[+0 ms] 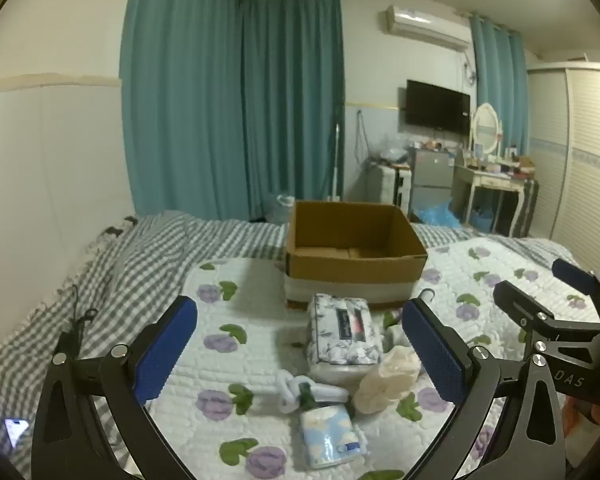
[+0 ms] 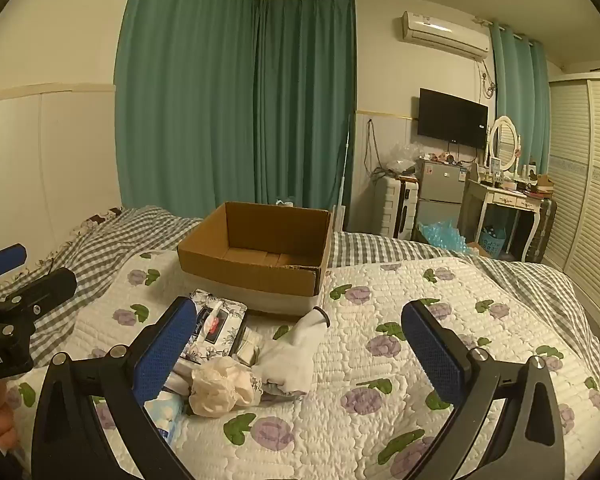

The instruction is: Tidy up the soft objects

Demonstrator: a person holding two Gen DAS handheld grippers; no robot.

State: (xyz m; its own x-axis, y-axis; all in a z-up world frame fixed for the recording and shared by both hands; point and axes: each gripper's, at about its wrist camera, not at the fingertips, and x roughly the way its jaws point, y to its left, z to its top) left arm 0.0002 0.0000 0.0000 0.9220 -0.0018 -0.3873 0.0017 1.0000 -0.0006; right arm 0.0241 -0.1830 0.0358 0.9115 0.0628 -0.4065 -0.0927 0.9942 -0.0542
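An open, empty cardboard box [image 1: 352,252] [image 2: 260,256] stands on the bed. In front of it lie a floral tissue pack [image 1: 342,330] [image 2: 216,326], a cream puffy ball [image 1: 388,380] [image 2: 220,386], a small blue-and-white tissue pack [image 1: 330,436] [image 2: 166,412], a white chenille rope [image 1: 296,392] and a white glove [image 2: 294,354]. My left gripper [image 1: 300,344] is open and empty above these items. My right gripper [image 2: 298,344] is open and empty above the glove; it also shows at the right edge of the left wrist view [image 1: 540,292].
The bed has a white quilt with purple flowers [image 2: 420,360] over a grey checked sheet [image 1: 80,280]. Teal curtains [image 1: 236,100], a suitcase, a small fridge, a dressing table [image 2: 508,200] and a wardrobe [image 2: 588,184] stand beyond the bed.
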